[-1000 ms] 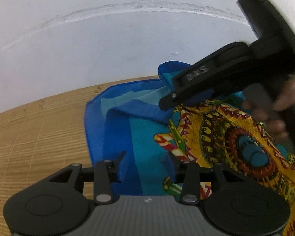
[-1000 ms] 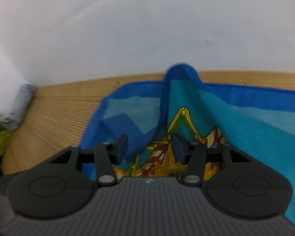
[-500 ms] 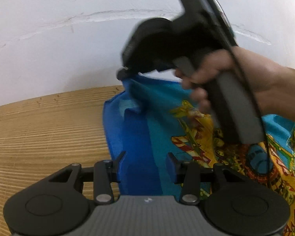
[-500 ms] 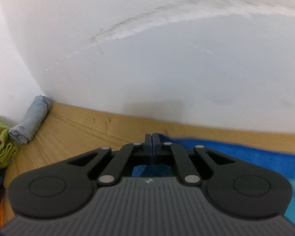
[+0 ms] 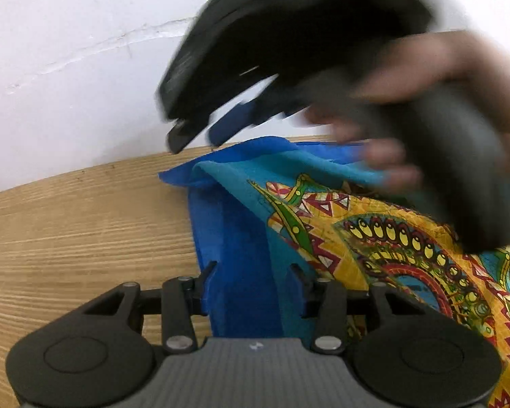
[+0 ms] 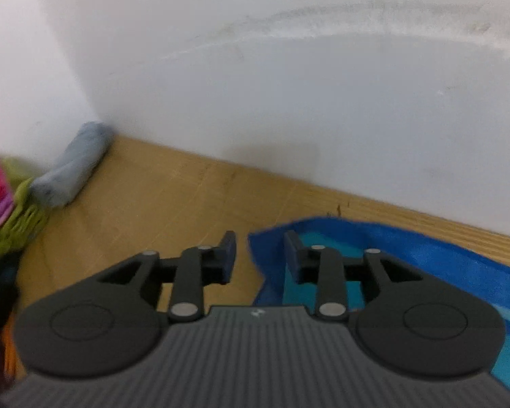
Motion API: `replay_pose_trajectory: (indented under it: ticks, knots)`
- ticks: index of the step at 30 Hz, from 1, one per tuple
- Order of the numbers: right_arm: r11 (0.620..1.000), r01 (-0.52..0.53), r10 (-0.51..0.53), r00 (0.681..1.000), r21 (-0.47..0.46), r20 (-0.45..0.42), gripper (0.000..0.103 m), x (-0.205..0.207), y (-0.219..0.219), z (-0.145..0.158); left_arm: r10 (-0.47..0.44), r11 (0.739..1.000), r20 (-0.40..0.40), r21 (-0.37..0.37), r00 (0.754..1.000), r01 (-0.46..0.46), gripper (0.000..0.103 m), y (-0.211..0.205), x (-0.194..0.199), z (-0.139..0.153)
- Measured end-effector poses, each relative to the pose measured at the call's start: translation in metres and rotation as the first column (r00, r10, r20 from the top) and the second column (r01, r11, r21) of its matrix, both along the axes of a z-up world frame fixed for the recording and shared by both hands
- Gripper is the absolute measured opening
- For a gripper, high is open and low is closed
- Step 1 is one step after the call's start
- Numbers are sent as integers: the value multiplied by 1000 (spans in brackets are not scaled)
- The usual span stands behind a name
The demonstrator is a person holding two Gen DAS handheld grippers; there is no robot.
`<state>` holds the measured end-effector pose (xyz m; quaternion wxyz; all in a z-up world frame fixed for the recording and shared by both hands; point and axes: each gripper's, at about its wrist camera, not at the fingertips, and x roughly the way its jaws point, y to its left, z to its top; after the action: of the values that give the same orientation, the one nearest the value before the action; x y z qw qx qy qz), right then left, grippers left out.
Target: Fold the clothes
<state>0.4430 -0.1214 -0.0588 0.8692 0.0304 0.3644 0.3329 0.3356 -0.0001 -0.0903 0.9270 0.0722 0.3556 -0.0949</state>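
One patterned blue cloth (image 5: 323,224) lies on one wooden counter (image 5: 68,231). Two tools are present, the left tool (image 5: 253,284) and the right tool (image 6: 260,255). One grey roll (image 6: 71,166) and one heap of bright clothes (image 6: 6,210) sit aside.

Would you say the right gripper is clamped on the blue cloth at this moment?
No, in the right wrist view the right gripper has its jaws apart over the blue cloth corner, pinching nothing.

A black two-finger right gripper (image 6: 260,255), jaws apart and empty, hangs over a blue-edged turquoise cloth's corner (image 6: 408,248) on a wooden tabletop (image 6: 159,204), with a rolled grey cloth (image 6: 71,166) at left.
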Motion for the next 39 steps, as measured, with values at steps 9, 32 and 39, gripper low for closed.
replay_pose_trajectory:
  ticks: [9,32,39]
  knots:
    - [893,113,-17,976,-436,216,41,-68,-180,35,-91,990,-6,107,996,91,46,-40,-5,3]
    - [659,574,-584,798,-486,150,3,19,-309,-27,105,986,67,126,992,-113,49,-71,28,-16]
    - [515,732,-672,668,-447,319,4,50,-338,-39,80,966,148,232,986,-113,53,-85,34,-25]
